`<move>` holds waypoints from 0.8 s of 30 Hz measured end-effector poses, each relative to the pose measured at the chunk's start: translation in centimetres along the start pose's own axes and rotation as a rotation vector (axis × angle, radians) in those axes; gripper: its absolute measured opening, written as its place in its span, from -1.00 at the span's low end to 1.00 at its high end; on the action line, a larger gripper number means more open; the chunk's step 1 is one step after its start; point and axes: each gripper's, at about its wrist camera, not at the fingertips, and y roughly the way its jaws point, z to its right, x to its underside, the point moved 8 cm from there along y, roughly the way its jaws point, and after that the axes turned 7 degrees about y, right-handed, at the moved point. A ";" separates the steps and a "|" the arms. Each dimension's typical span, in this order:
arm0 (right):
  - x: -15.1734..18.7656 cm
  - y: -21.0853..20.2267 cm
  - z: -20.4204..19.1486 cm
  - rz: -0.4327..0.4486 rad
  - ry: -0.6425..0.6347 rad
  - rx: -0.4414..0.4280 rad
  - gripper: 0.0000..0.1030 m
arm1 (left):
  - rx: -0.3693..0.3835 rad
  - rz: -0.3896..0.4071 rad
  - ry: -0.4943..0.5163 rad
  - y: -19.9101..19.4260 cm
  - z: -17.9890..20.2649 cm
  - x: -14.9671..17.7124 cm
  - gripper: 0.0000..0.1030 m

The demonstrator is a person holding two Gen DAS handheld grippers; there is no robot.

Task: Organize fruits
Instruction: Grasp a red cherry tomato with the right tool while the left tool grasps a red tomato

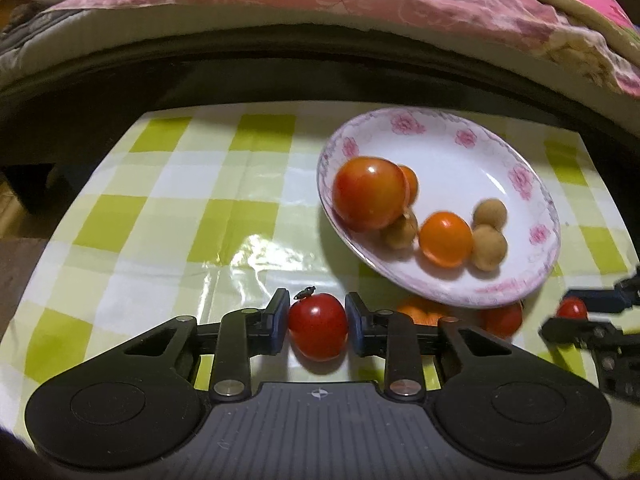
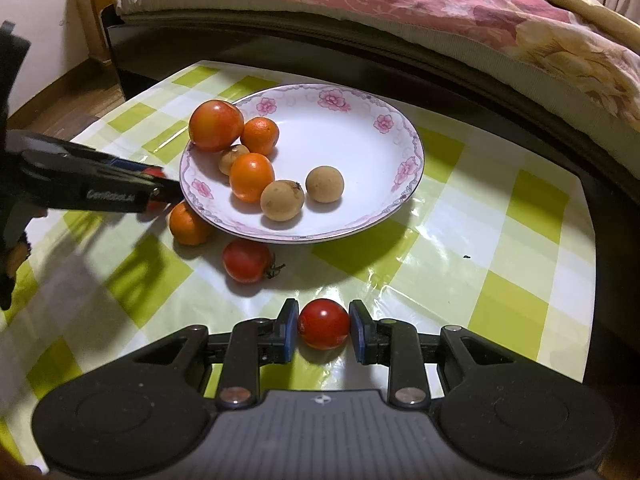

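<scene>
Left gripper, nearest the lens, has its jaws closed on a small red cherry tomato with a dark stem low over the green-checked table. Right gripper likewise clamps a second small red tomato. Step in hand: pickup. Next, judged: lift both over the rim of the white floral-edged plate, already holding fruit, and release gently.

A green-checked table carries a floral plate, a loose orange and cherry tomato.
</scene>
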 end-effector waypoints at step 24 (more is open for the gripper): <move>1.2 -0.5 -2.5 0.002 -0.102 0.013 -0.42 | 0.008 -0.026 0.090 -4.8 2.6 6.0 0.24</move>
